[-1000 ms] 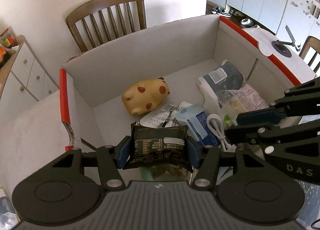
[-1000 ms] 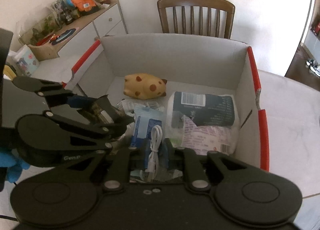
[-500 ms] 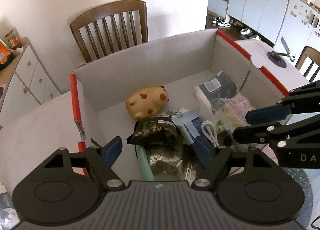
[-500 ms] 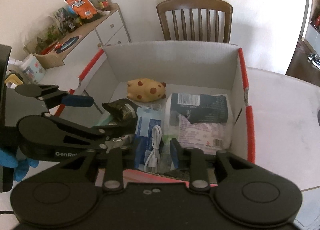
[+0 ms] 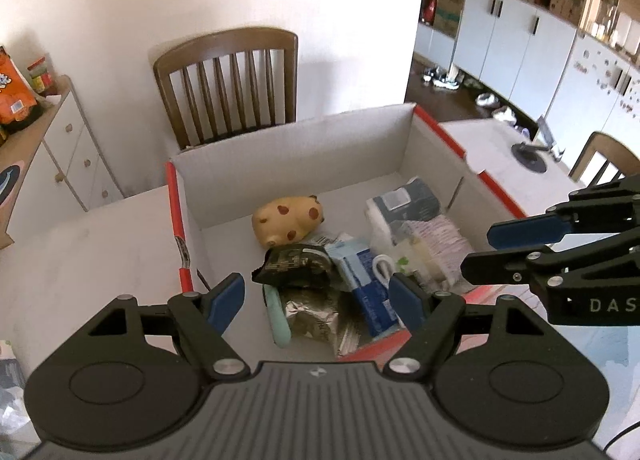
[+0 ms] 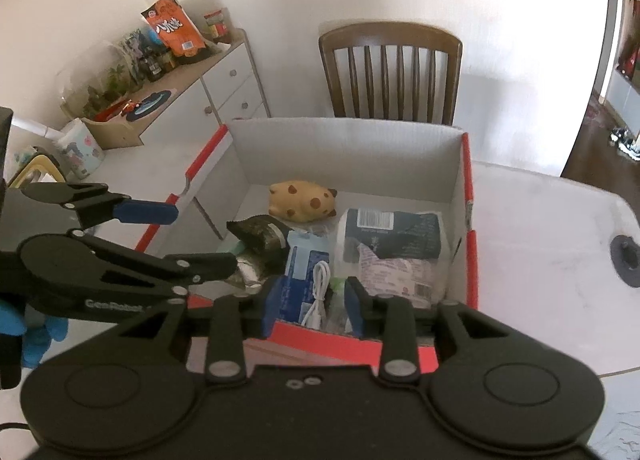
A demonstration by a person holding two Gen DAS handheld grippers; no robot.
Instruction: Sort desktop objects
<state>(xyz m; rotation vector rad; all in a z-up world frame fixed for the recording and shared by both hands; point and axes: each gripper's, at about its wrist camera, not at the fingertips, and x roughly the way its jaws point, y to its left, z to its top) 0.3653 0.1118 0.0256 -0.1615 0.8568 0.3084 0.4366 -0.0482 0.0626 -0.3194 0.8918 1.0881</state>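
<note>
A white cardboard box (image 5: 460,148) with red edges holds the sorted things: a yellow spotted pig toy (image 5: 286,220), a black packet (image 5: 296,268), a blue pack (image 5: 360,280) with a white cable (image 5: 382,266) on it, and a dark tissue pack (image 5: 404,204). My left gripper (image 5: 316,292) hangs wide open above the box's near edge, with the black packet lying free below it. My right gripper (image 6: 313,300) hovers over the near wall of the box (image 6: 466,188) with its jaws opening. The white cable (image 6: 318,292) lies loose below the gap, untouched by the pads.
A wooden chair (image 5: 228,76) stands behind the box, and a white cabinet (image 6: 224,88) with snacks is at the left. A black round object (image 6: 626,256) lies on the pale table to the right. A blue-gloved hand (image 6: 36,336) holds the left gripper (image 6: 206,236).
The left gripper opened and dropped the black packet into the box. The right gripper came off the white cable. Both have risen and drawn back from the box.
</note>
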